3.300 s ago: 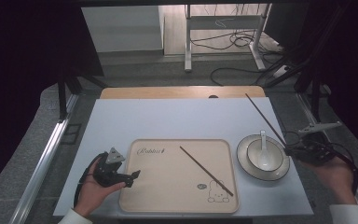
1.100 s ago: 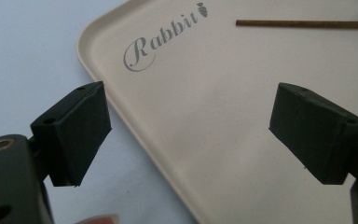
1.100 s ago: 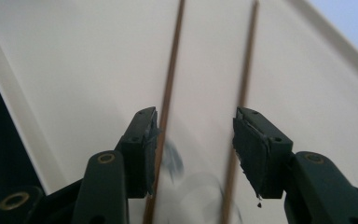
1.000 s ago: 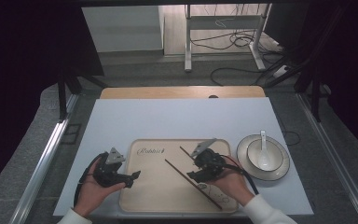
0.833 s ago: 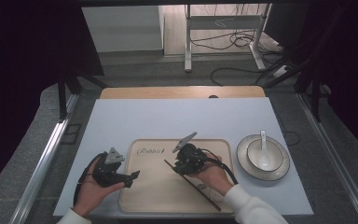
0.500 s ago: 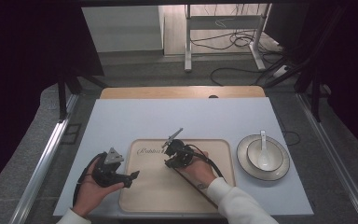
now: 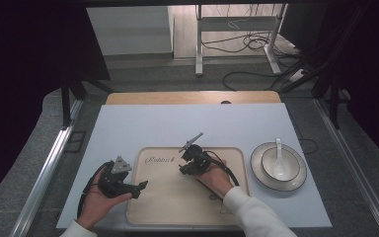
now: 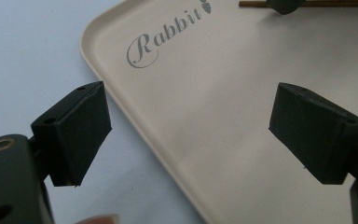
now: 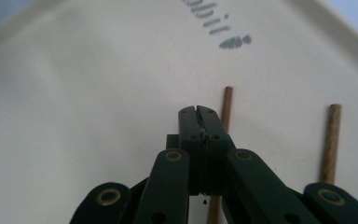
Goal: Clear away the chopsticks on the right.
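2 thin brown wooden chopsticks [image 9: 332, 140] lie on the beige rectangular plastic tray [image 7: 172, 197]. Right hand-held gripper [image 9: 198, 111]: jaws together beside 1 stick, apparently nudging it. Left hand-held gripper [image 8: 186, 135] gapes at the tray edge. Next: pair them.

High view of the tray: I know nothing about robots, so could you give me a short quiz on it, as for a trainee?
1. True or false: the jaws of the left gripper stand open.
2. Which word is printed on the tray?
3. Where does the spoon lie? A: on the tray. B: in the bowl. C: on the bare table.

Key: 1 true. 2 Rabbit. 3 B.
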The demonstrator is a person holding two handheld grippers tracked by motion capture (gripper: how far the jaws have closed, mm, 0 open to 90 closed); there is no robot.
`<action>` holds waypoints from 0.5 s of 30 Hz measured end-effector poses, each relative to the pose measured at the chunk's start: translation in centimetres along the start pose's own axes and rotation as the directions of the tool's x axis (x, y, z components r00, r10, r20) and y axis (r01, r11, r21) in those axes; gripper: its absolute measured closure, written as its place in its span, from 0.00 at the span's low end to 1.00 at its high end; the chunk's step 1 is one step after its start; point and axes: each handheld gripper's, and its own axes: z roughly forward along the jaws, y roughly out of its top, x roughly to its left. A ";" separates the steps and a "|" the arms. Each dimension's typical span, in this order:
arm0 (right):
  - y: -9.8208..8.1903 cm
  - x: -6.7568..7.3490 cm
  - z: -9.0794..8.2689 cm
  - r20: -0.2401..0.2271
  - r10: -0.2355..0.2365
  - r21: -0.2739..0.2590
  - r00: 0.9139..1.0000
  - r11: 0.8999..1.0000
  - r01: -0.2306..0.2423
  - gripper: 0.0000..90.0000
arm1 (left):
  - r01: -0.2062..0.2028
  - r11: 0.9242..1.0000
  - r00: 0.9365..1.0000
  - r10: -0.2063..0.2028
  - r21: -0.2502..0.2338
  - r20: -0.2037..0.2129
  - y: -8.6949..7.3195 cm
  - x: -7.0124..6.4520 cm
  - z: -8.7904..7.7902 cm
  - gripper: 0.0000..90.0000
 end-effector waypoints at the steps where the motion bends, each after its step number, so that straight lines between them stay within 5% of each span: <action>1: 0.0 -0.1 0.2 0.020 0.002 0.009 1.000 1.000 -0.002 0.99 | 0.000 1.000 1.000 0.000 0.000 0.000 0.0 0.0 0.0 0.14; 10: -0.5 -2.8 -0.6 0.138 0.089 -0.021 0.986 0.996 -0.087 0.99 | 0.000 1.000 1.000 0.000 -0.001 0.001 0.0 0.1 -0.1 0.14; 15: -1.4 -4.4 -1.6 0.199 0.136 -0.036 0.970 0.991 -0.132 0.99 | 0.000 1.000 1.000 0.000 -0.001 0.001 0.0 0.1 -0.1 0.14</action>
